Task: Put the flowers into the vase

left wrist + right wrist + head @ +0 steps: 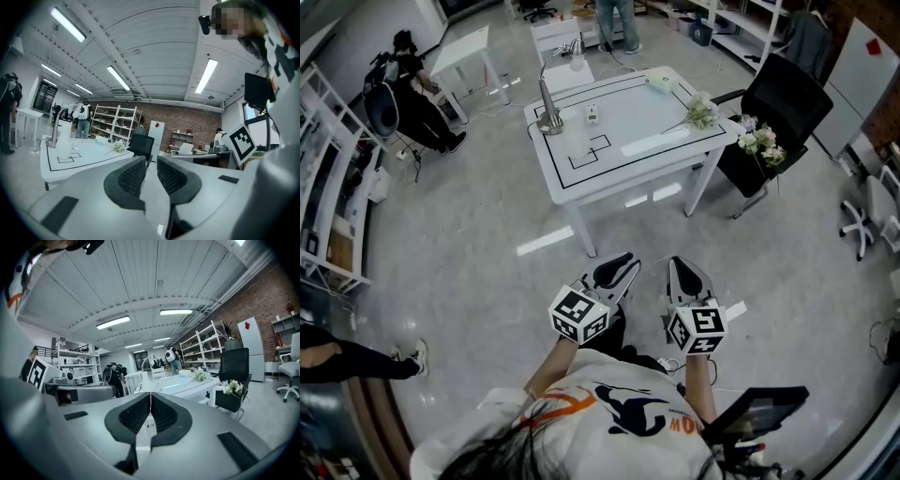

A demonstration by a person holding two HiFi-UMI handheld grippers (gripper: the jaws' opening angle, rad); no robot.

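A bunch of white flowers (701, 111) lies near the right edge of the white table (647, 150); it also shows as flowers (117, 146) and flowers (201, 376) in the gripper views. A second bunch (761, 142) rests on the black chair (783, 98) beside the table. A small white upright container (592, 113) stands mid-table; I cannot tell whether it is the vase. Both grippers hang over the floor, well short of the table. My left gripper (619, 267) (151, 161) is open a little, with nothing between its jaws. My right gripper (686, 274) (150, 397) is shut and empty.
A silver gooseneck lamp (549, 111) stands at the table's left edge. Black lines mark out squares on the tabletop. A seated person (417, 89) is at the far left by white shelving (328, 187). A white office chair (872, 211) stands at the right.
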